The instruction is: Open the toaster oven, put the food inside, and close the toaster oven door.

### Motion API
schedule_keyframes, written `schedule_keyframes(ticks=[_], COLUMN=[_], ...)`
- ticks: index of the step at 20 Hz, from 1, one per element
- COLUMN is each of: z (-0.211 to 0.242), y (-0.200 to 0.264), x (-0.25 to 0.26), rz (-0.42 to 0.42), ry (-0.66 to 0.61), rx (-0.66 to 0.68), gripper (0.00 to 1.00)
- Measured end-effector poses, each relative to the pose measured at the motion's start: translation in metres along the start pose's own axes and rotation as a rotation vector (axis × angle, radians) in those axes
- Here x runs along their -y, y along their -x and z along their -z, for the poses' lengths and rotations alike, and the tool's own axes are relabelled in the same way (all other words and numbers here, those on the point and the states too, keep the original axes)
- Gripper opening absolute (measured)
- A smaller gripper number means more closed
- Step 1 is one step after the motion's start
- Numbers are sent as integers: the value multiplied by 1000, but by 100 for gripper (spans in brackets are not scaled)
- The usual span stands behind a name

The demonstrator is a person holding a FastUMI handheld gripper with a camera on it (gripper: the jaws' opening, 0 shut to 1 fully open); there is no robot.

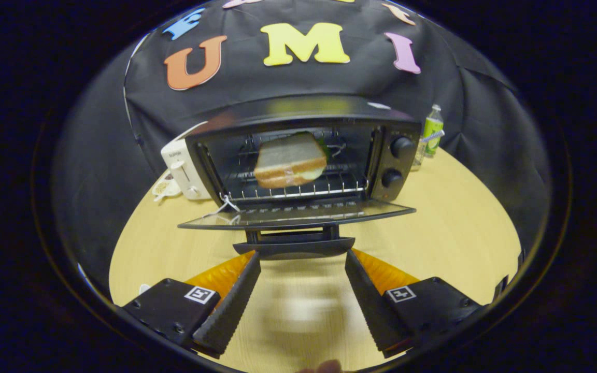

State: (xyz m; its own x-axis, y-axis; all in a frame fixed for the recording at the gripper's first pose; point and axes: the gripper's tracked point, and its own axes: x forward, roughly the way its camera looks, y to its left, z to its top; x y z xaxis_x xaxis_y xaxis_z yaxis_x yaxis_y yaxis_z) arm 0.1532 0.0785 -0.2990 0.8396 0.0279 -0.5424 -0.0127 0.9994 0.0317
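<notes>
Black toaster oven (298, 155) is seen at twelve o'clock on the wooden worktop (459, 228), door (296, 215) lowered, sandwich (290, 160) on its rack; gripper (302, 259) jaws are spread wide, empty, flanking the door handle (294, 247).

A round, pale wooden table (449, 223) is seen in front of a draped black cloth wall (485, 119); a white pop-up toaster (182, 168) is set near the cloth on one side; a green-labelled bottle (431, 129) is stood on the other; soft reflections are cast on the tabletop.
</notes>
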Motion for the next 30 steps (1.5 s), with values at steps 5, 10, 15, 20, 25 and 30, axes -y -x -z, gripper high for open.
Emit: schedule_keyframes(ticks=[5,10,15,20,25,30], z=[-47,-84,-121,-152,-166,-150], y=[12,37,111,197,265,308], x=[-6,-6,-9,-10,-5,3], rz=[-16,-40,-68,-96,-101,-86], ry=[12,25,58,54,31,28], rx=[90,156,275,402,477,499], gripper=[100,100,100,100,100,100])
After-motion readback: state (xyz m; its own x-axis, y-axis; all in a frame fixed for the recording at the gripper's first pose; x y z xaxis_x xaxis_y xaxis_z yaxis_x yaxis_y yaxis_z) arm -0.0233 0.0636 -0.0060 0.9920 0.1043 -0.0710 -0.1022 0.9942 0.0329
